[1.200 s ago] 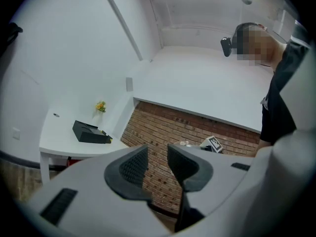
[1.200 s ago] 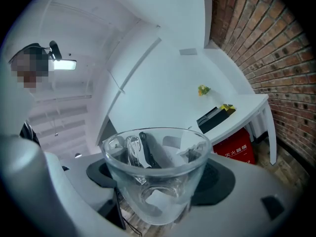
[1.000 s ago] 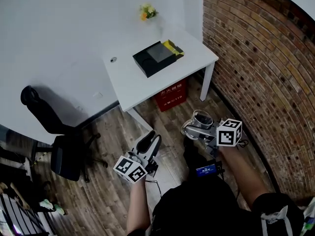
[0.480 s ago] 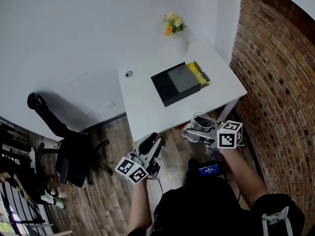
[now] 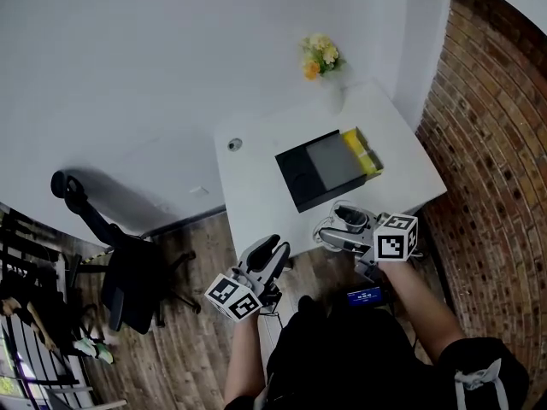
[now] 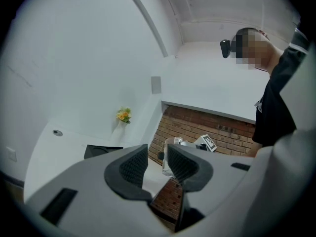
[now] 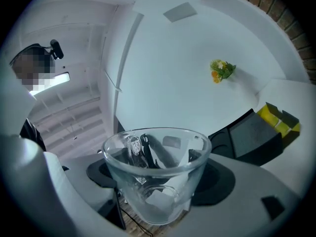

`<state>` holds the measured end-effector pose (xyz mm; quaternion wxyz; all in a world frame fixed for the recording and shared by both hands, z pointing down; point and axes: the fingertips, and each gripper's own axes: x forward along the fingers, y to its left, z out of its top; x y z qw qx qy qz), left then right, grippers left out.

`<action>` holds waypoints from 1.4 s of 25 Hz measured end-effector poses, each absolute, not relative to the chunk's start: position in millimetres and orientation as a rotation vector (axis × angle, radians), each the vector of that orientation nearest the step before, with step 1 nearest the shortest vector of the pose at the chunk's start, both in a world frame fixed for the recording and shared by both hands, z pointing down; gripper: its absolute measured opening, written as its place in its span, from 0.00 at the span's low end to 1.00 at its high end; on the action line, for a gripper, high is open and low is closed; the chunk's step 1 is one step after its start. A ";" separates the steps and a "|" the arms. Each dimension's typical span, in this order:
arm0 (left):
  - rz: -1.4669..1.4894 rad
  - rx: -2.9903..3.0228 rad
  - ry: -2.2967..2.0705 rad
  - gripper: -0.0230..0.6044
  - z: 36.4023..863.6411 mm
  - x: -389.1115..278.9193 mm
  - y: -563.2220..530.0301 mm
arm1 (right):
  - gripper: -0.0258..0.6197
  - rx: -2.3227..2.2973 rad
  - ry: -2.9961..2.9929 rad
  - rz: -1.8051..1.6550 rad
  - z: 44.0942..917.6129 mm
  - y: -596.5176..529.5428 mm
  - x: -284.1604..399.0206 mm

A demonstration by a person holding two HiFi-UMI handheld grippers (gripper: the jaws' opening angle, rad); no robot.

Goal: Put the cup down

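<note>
A clear glass cup (image 7: 155,181) with a handle sits upright between the pads of my right gripper (image 7: 158,174), which is shut on it. In the head view the cup (image 5: 350,220) and right gripper (image 5: 342,226) hang at the front edge of the white table (image 5: 256,186), just in front of a black box (image 5: 318,167). My left gripper (image 5: 272,248) is lower left, off the table over the wood floor. Its jaws (image 6: 157,154) stand a narrow gap apart with nothing held. Past them the cup (image 6: 173,142) shows.
A yellow item (image 5: 363,149) lies by the black box, with flowers (image 5: 320,55) at the table's back and a small round fitting (image 5: 234,144) at its left. A black office chair (image 5: 120,263) stands left on the floor. A brick wall (image 5: 496,143) closes the right side.
The view has moved forward toward the table, which now lies nearer. The cup, earlier over the floor, is now at the table's front edge. Both grippers keep their pose.
</note>
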<state>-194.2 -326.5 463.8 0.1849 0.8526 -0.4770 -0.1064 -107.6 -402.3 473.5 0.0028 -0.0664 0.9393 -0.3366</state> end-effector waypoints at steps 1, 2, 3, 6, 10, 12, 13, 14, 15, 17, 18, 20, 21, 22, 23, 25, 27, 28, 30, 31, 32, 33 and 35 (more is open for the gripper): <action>-0.300 2.407 -1.334 0.24 464.3 -197.7 -330.8 | 0.68 -0.213 2.949 -1.052 473.2 -404.7 -112.4; -0.303 2.411 -1.322 0.24 464.7 -201.0 -335.3 | 0.68 -0.223 2.951 -1.048 472.6 -407.1 -116.9; -0.304 2.416 -1.308 0.24 464.9 -204.0 -340.0 | 0.68 -0.235 2.952 -1.044 471.7 -409.6 -121.1; -0.293 2.440 -1.255 0.24 464.4 -210.0 -350.8 | 0.68 -0.276 2.951 -1.033 469.2 -412.9 -131.2; -0.291 2.471 -1.192 0.24 461.5 -213.4 -360.2 | 0.68 -0.333 2.944 -1.022 466.0 -414.6 -137.4; -0.282 2.482 -1.163 0.24 463.4 -212.0 -361.1 | 0.68 -0.352 2.943 -1.021 466.7 -413.7 -137.8; -0.275 2.487 -1.154 0.24 464.4 -211.6 -361.8 | 0.68 -0.357 2.944 -1.020 467.1 -413.5 -138.3; -0.271 2.489 -1.148 0.24 465.0 -211.6 -362.8 | 0.68 -0.361 2.948 -1.018 467.3 -413.7 -139.0; -0.271 2.489 -1.143 0.24 465.2 -211.4 -363.4 | 0.68 -0.364 2.953 -1.014 467.3 -413.9 -139.5; -0.275 2.486 -1.133 0.24 466.0 -210.3 -361.6 | 0.68 -0.370 2.958 -1.013 467.4 -413.4 -139.9; -0.272 2.485 -1.130 0.24 466.7 -210.3 -360.6 | 0.68 -0.373 2.957 -1.013 467.6 -413.1 -140.2; -0.266 2.486 -1.133 0.24 467.6 -212.0 -360.0 | 0.68 -0.375 2.952 -1.011 467.2 -412.8 -141.2; -0.268 2.486 -1.135 0.24 467.2 -213.1 -360.0 | 0.68 -0.373 2.952 -1.007 466.7 -412.5 -141.8; -0.270 2.488 -1.137 0.24 466.5 -214.1 -359.9 | 0.68 -0.370 2.954 -1.003 466.3 -412.0 -142.5; -0.269 2.490 -1.139 0.24 465.8 -214.7 -359.3 | 0.68 -0.367 2.956 -1.001 466.0 -411.3 -143.3; -0.262 2.494 -1.142 0.24 464.8 -215.3 -357.7 | 0.68 -0.364 2.954 -1.005 465.9 -410.1 -144.3; -0.257 2.495 -1.145 0.24 463.3 -216.2 -357.6 | 0.68 -0.366 2.951 -1.004 465.1 -411.2 -144.8; -0.255 2.496 -1.148 0.24 462.6 -217.0 -358.0 | 0.68 -0.366 2.950 -1.001 464.6 -412.2 -145.3; -0.256 2.495 -1.155 0.24 461.5 -219.1 -358.6 | 0.68 -0.365 2.951 -0.999 464.4 -413.4 -146.2; -0.257 2.495 -1.158 0.24 461.2 -219.6 -358.4 | 0.68 -0.365 2.953 -0.999 464.9 -413.4 -146.3; -0.258 2.494 -1.159 0.24 461.1 -219.9 -358.0 | 0.68 -0.367 2.956 -1.001 465.8 -413.3 -146.0; -0.258 2.492 -1.160 0.24 461.2 -219.8 -357.7 | 0.68 -0.371 2.957 -1.003 466.8 -413.6 -145.5; -0.256 2.490 -1.163 0.24 462.0 -219.3 -357.8 | 0.68 -0.381 2.961 -1.005 469.7 -416.0 -143.9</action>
